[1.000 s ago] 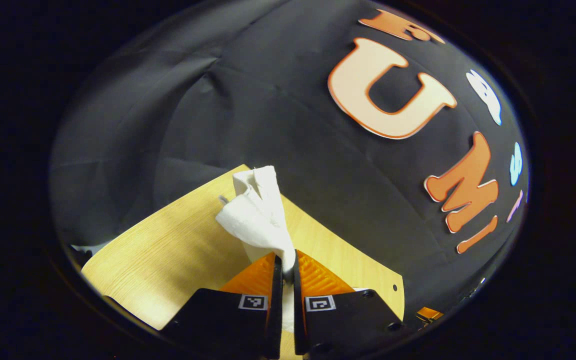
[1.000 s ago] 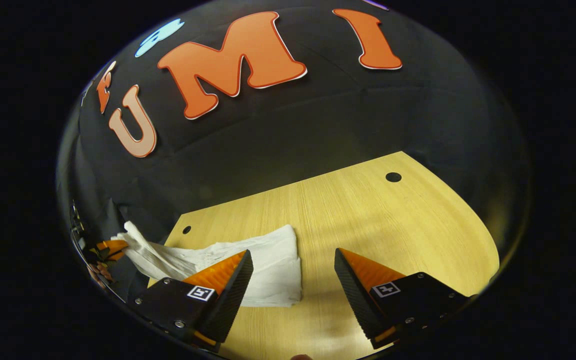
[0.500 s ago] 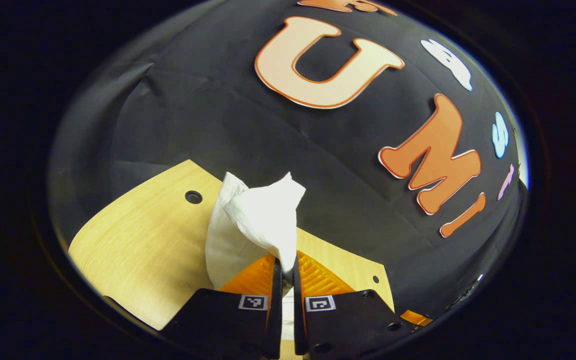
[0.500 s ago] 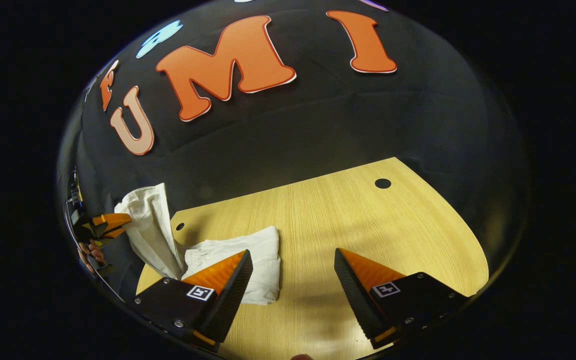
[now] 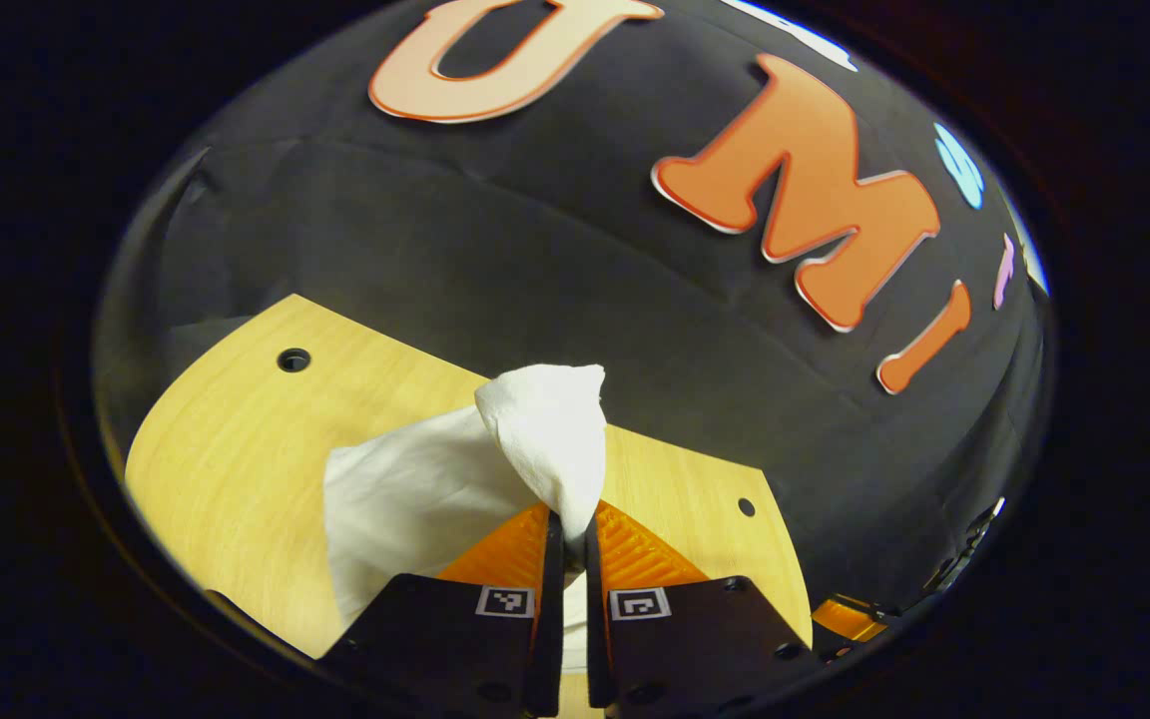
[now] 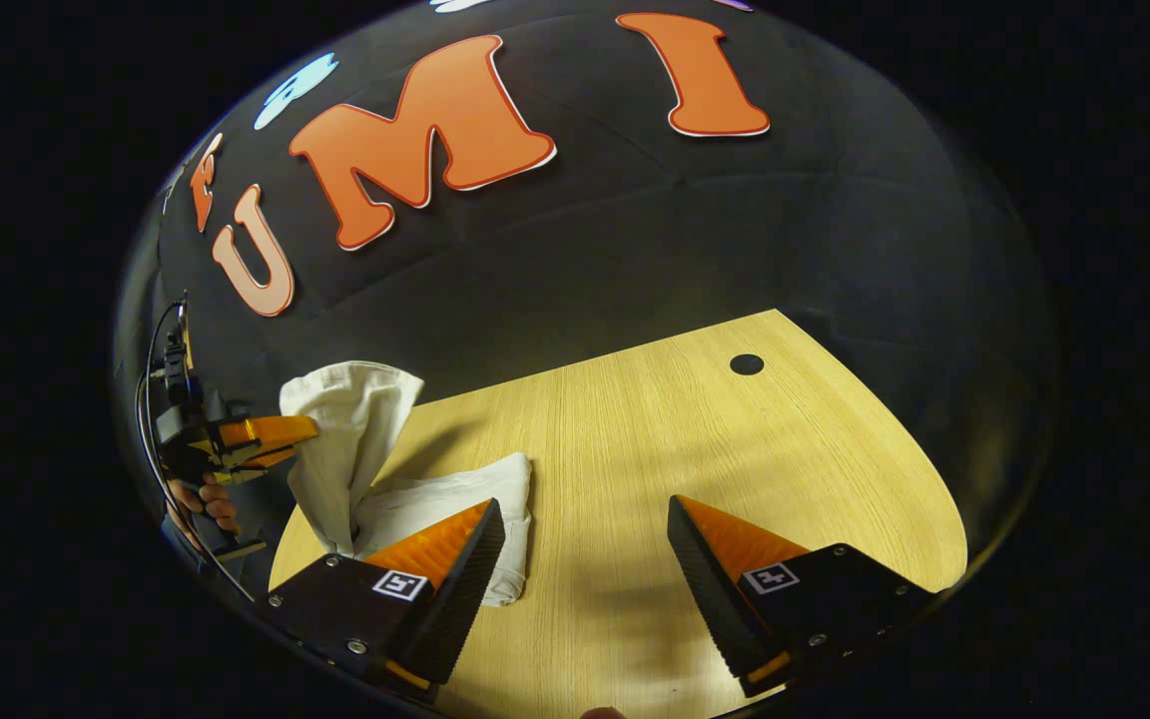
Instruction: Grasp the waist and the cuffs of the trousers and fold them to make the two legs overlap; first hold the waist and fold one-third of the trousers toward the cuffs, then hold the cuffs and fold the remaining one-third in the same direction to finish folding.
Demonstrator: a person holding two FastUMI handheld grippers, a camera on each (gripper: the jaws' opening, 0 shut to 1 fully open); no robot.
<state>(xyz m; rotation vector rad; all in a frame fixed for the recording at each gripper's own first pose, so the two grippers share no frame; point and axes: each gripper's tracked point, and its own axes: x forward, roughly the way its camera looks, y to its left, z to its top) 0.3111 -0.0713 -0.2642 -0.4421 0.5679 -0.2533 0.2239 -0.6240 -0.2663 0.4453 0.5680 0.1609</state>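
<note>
Left gripper view, left gripper (image 5: pixel 572 519) clamped on white trousers (image 5: pixel 435 489), right gripper (image 6: pixel 585 519) spread wide, holding nothing

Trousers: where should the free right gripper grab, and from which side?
Judging by pose: take the flat end of the trousers lying on the table, by the edge nearest the open right gripper, coming in low from the right. The other end is lifted, pinched in the left gripper.
</note>
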